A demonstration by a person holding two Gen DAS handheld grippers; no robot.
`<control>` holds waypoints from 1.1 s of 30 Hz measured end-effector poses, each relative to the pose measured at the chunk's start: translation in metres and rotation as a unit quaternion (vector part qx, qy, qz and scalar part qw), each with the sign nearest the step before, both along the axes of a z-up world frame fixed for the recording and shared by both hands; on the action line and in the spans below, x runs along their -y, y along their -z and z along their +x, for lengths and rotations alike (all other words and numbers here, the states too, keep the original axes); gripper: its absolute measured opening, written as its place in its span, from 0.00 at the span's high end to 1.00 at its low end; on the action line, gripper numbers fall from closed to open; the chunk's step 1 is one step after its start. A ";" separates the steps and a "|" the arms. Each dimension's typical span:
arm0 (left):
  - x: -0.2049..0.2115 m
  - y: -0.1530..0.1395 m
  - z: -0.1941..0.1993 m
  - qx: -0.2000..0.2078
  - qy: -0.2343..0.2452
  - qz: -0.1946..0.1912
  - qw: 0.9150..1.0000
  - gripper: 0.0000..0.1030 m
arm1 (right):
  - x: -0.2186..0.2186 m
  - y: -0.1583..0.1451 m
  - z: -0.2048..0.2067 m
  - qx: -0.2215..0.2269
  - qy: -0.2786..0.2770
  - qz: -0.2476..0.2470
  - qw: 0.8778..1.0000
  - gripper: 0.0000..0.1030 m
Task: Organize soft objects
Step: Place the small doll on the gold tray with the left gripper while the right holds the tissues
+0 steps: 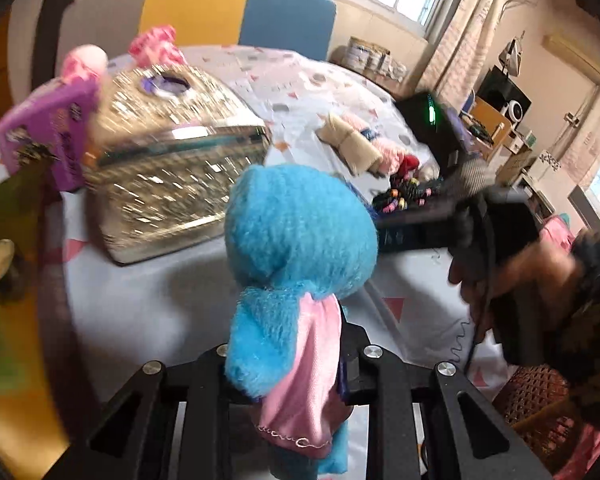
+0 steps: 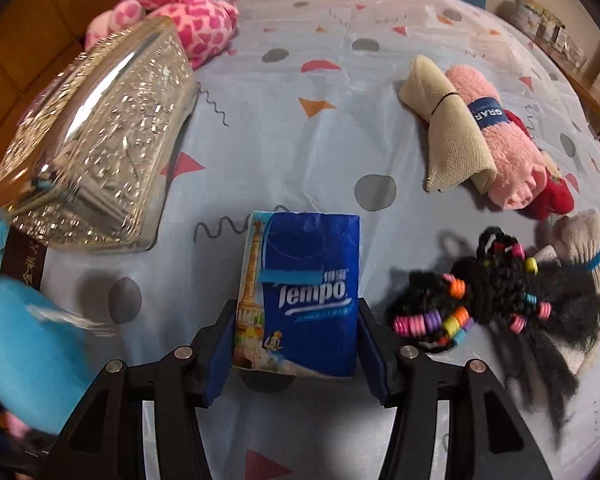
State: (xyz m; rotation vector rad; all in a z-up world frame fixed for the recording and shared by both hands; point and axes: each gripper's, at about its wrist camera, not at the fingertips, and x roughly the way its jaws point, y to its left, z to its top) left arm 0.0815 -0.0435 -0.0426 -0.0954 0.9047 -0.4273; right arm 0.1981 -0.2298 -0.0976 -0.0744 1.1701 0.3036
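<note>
A blue plush toy (image 1: 300, 232) with a pink cloth piece hangs over the bed, and my left gripper (image 1: 292, 360) is shut on its lower body. The same toy shows as a blue blur at the left edge of the right wrist view (image 2: 24, 340). A blue Tempo tissue pack (image 2: 308, 272) stands upright between the pads of my right gripper (image 2: 296, 344), which is shut on its two sides just above the sheet. In the left wrist view a hand (image 1: 512, 280) holds the right gripper's dark body, and that gripper's fingertips are blurred.
A glittery silver box (image 2: 96, 152) lies left on the patterned bed sheet (image 2: 300, 120), with a pink plush (image 2: 188, 16) behind it and a purple box (image 1: 48, 132) beside it. At the right lie a beige rolled cloth (image 2: 448, 128), a pink towel (image 2: 504, 148) and a black beaded yarn doll (image 2: 500, 304).
</note>
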 end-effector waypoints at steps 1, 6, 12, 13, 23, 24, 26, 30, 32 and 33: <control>-0.004 -0.007 -0.004 0.006 -0.004 -0.001 1.000 0.75 | 0.003 0.001 -0.006 0.013 -0.004 -0.001 1.000 0.46; -0.031 -0.034 -0.019 0.024 -0.036 -0.018 0.999 0.74 | -0.002 0.005 -0.029 0.046 -0.023 -0.030 0.998 0.46; -0.096 -0.060 -0.022 0.028 -0.120 -0.049 0.991 0.74 | -0.021 -0.001 -0.014 0.056 -0.030 -0.040 0.997 0.46; -0.106 -0.060 -0.022 0.028 -0.135 -0.052 0.989 0.74 | -0.021 -0.001 -0.016 0.057 -0.030 -0.041 0.997 0.46; -0.214 -0.040 0.018 -0.033 -0.282 -0.136 0.949 0.74 | -0.023 -0.009 -0.015 0.059 -0.033 -0.050 0.997 0.46; -0.215 -0.037 0.022 -0.038 -0.285 -0.142 0.947 0.74 | -0.023 -0.009 -0.015 0.059 -0.033 -0.050 0.996 0.46; -0.215 -0.034 0.033 -0.043 -0.286 -0.146 0.946 0.73 | -0.023 -0.009 -0.016 0.059 -0.033 -0.051 0.996 0.46; -0.210 -0.025 0.058 -0.050 -0.278 -0.134 0.950 0.64 | -0.024 -0.009 -0.016 0.059 -0.034 -0.052 0.996 0.46; -0.206 -0.020 0.070 -0.051 -0.285 -0.119 0.950 0.46 | -0.024 -0.009 -0.016 0.059 -0.035 -0.052 0.996 0.46; -0.204 -0.016 0.078 -0.050 -0.277 -0.108 0.953 0.42 | -0.023 -0.009 -0.016 0.059 -0.035 -0.051 0.996 0.46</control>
